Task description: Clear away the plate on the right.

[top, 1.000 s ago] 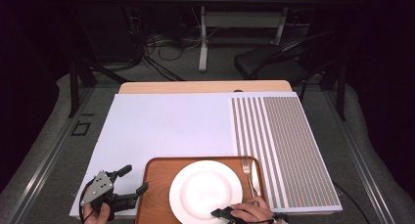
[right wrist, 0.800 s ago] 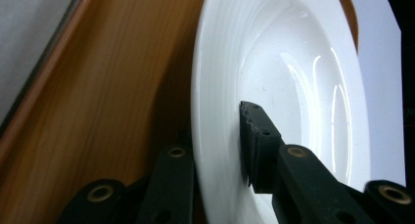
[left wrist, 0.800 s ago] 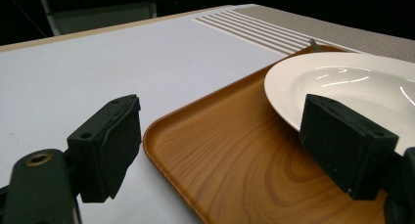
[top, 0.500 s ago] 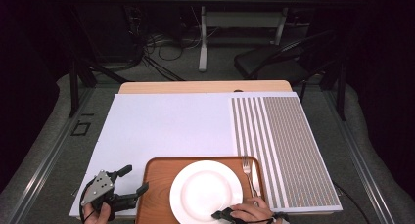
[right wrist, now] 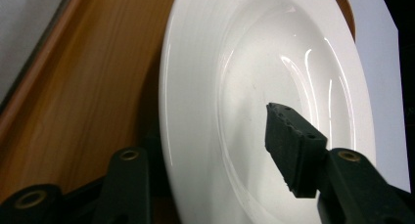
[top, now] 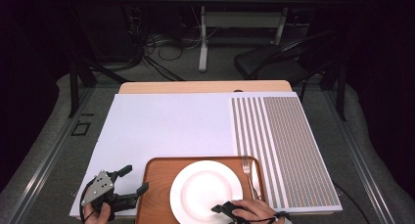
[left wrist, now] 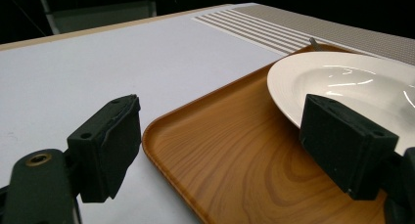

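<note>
text: none legible | labels, brands, numbers, signs: none readable on plate point(top: 205, 190), tray point(top: 156, 170), mat point(top: 166, 126) or gripper bodies | striped pattern right of plate: plain lines, no characters

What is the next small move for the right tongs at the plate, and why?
Probably closing the right tongs on the round white ceramic plate's rim. Their jaws already straddle it, one under the rim, one over the bowl, still apart. The plate lies on the brown wooden tray.

Glossy white ceramic plate point(top: 206, 190) on smooth wood-grain tray point(top: 155, 179).
</note>
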Motion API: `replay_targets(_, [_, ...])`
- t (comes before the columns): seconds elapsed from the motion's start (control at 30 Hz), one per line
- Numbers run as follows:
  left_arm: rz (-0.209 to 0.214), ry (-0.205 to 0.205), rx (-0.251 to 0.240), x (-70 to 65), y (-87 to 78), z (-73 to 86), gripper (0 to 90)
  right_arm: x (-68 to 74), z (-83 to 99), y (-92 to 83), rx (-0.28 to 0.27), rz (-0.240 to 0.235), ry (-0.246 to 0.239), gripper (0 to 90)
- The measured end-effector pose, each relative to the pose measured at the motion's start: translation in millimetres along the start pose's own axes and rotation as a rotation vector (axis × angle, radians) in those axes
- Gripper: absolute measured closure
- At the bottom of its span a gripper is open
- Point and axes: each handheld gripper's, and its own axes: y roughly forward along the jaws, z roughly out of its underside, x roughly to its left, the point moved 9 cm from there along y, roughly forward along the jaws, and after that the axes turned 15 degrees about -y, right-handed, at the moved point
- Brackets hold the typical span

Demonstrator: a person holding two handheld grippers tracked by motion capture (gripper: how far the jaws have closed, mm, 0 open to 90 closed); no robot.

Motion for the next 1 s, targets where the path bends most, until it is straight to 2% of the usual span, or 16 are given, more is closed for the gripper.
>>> replay_targets(0.13, [0.000, 0.000, 0.000, -0.2, 0.0, 0.1, 16.0, 0.1, 1.0, -2.5, -0.003, -0.009, 0.028, 42.7])
replay_targets(0.17, [0.000, 0.000, 0.000, -0.2, -0.1, 0.1, 16.0, -0.4, -0.4, -2.0, -0.029, -0.008, 0.009, 43.0])
replay_targets(0.23, [0.000, 0.001, -0.001, -0.1, -0.2, 0.0, 16.0, 0.3, 0.6, -3.3, -0.032, -0.009, 0.023, 43.0])
replay_targets(0.27, [0.000, 0.001, -0.001, -0.1, -0.2, 0.0, 16.0, 1.9, 1.3, -4.5, -0.028, -0.013, 0.051, 43.0])
replay_targets(0.3, [0.000, 0.001, -0.001, 0.0, -0.3, 0.0, 16.0, 1.1, 1.7, -5.4, -0.032, -0.015, 0.045, 42.9])
replay_targets(0.43, [-0.003, 0.000, 0.000, 0.4, -0.3, 0.1, 16.0, 2.6, 7.3, -12.2, 0.010, -0.008, 0.102, 41.6])
replay_targets(0.47, [-0.003, -0.001, 0.000, 0.4, -0.1, 0.2, 16.0, 1.0, 8.5, -13.5, 0.012, -0.007, 0.088, 41.3])
replay_targets(0.6, [-0.008, -0.005, 0.002, 1.0, 0.2, 0.5, 16.0, 0.6, 16.7, -21.7, 0.045, 0.022, 0.115, 33.6])
replay_targets(0.7, [-0.010, -0.007, 0.001, 1.3, 0.3, 0.5, 16.0, 0.9, 24.2, -28.7, 0.053, 0.039, 0.159, 28.8])
replay_targets(0.73, [-0.013, -0.006, 0.002, 1.8, 0.3, 0.5, 16.0, 1.9, 27.1, -31.8, 0.062, 0.045, 0.191, 28.2])
replay_targets(0.77, [-0.014, -0.007, 0.002, 2.0, 0.2, 0.7, 16.0, 0.2, 29.4, -34.0, 0.056, 0.051, 0.189, 27.3])
replay_targets(0.8, [-0.014, -0.007, 0.002, 2.1, 0.0, 0.7, 16.0, 2.2, 31.5, -37.0, 0.061, 0.052, 0.233, 26.3])
replay_targets(0.87, [-0.019, -0.007, 0.000, 2.4, -0.5, 0.9, 16.0, 0.6, 37.1, -41.1, 0.064, 0.058, 0.244, 25.3])
replay_targets(0.9, [-0.020, -0.007, 0.002, 2.7, -1.0, 1.1, 16.0, 2.3, 39.4, -43.4, 0.069, 0.056, 0.277, 24.5])
replay_targets(0.93, [-0.020, -0.008, -0.001, 3.0, -1.1, 0.8, 16.0, 3.1, 42.7, -45.3, 0.077, 0.055, 0.274, 20.2])
replay_targets(1.0, [-0.019, -0.009, -0.001, 3.6, -1.2, 0.7, 16.0, 2.6, 49.0, -48.7, 0.094, 0.054, 0.260, 19.4])
